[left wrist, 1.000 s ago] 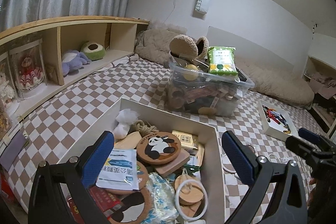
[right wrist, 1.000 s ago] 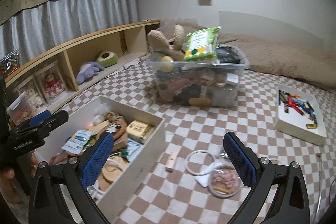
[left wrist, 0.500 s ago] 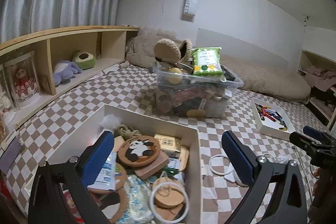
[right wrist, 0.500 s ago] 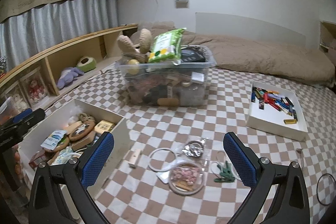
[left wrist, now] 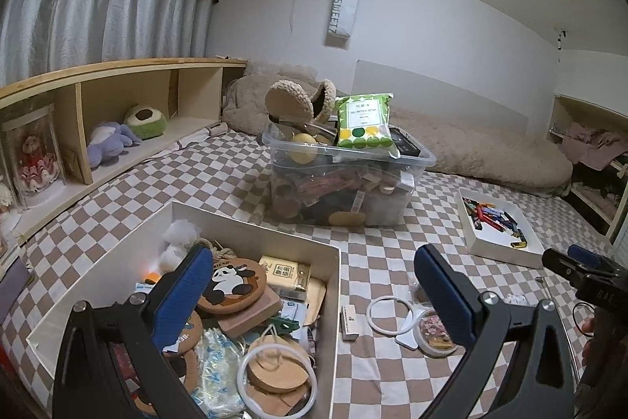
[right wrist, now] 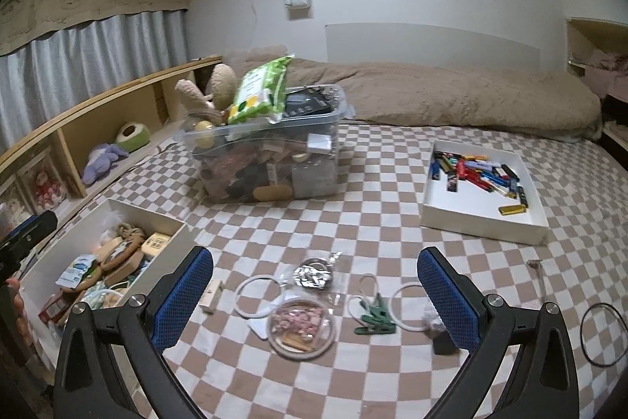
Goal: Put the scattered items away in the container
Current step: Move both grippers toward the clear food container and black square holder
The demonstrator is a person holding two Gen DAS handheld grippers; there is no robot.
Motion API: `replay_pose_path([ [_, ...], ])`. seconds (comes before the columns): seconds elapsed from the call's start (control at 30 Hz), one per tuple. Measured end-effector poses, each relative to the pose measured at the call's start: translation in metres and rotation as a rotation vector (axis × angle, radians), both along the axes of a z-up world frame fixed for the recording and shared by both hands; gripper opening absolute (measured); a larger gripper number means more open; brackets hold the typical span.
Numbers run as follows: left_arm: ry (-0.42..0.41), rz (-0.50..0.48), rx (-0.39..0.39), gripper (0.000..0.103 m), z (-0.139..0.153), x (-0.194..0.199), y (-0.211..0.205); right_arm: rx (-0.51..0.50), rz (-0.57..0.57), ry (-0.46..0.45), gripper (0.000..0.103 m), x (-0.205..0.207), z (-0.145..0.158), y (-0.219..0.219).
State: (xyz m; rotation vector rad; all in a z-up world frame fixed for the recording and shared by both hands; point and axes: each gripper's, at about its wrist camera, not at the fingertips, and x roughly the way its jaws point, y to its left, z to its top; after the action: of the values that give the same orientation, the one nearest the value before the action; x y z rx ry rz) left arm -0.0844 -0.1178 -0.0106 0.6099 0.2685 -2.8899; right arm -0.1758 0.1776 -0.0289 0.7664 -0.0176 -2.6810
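Note:
A white open box (left wrist: 255, 228) (right wrist: 129, 209) sits on the checkered bed, filled with coasters, packets and rings; a panda coaster (left wrist: 231, 283) lies on top. My left gripper (left wrist: 314, 289) hovers open over the box's right wall, holding nothing. Scattered items lie on the bedcover to the box's right: a round clear dish of pink bits (right wrist: 300, 326) (left wrist: 435, 330), white rings (right wrist: 257, 295) (left wrist: 390, 313), a green clip (right wrist: 375, 319), a small wooden block (right wrist: 212, 297) and a foil packet (right wrist: 314, 275). Above them, my right gripper (right wrist: 314, 295) is open and empty.
A clear tub (left wrist: 345, 179) (right wrist: 274, 160) heaped with goods stands further back. A white tray of coloured lighters (right wrist: 482, 191) (left wrist: 496, 226) lies at the right. A wooden shelf with plush toys (left wrist: 117, 140) runs along the left. A black ring (right wrist: 604, 334) lies at far right.
Both grippers drew back and swung right. The left view now takes in the loose items beside the box; the right view is now centred over them. Both stayed open.

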Motion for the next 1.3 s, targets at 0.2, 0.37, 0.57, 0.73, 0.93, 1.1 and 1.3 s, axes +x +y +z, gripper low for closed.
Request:
replay_pose_path([
  [0.2, -0.009, -0.017, 0.001, 0.103, -0.001, -0.005, 0.013, 0.002, -0.053, 0.001, 0.103, -0.004, -0.003, 0.019],
  [0.37, -0.018, -0.053, -0.016, 0.103, 0.0, -0.01, 0.032, 0.042, -0.102, 0.0, 0.103, -0.005, -0.006, 0.032],
  [0.57, -0.026, -0.113, -0.023, 0.103, 0.0, -0.018, 0.063, 0.035, -0.135, -0.007, 0.103, -0.008, -0.008, 0.05],
  [0.73, -0.051, -0.164, -0.05, 0.103, -0.006, -0.028, 0.093, 0.032, -0.141, -0.021, 0.103, -0.009, -0.013, 0.06],
  [0.93, -0.098, -0.219, -0.028, 0.103, -0.023, -0.042, 0.118, 0.036, -0.154, -0.039, 0.103, -0.015, -0.019, 0.066],
  [1.1, -0.145, -0.248, -0.033, 0.103, -0.043, -0.052, 0.135, 0.038, -0.166, -0.061, 0.103, -0.02, -0.026, 0.071],
  [1.3, -0.204, -0.266, -0.027, 0.103, -0.067, -0.062, 0.144, 0.034, -0.177, -0.085, 0.103, -0.028, -0.036, 0.078],
])
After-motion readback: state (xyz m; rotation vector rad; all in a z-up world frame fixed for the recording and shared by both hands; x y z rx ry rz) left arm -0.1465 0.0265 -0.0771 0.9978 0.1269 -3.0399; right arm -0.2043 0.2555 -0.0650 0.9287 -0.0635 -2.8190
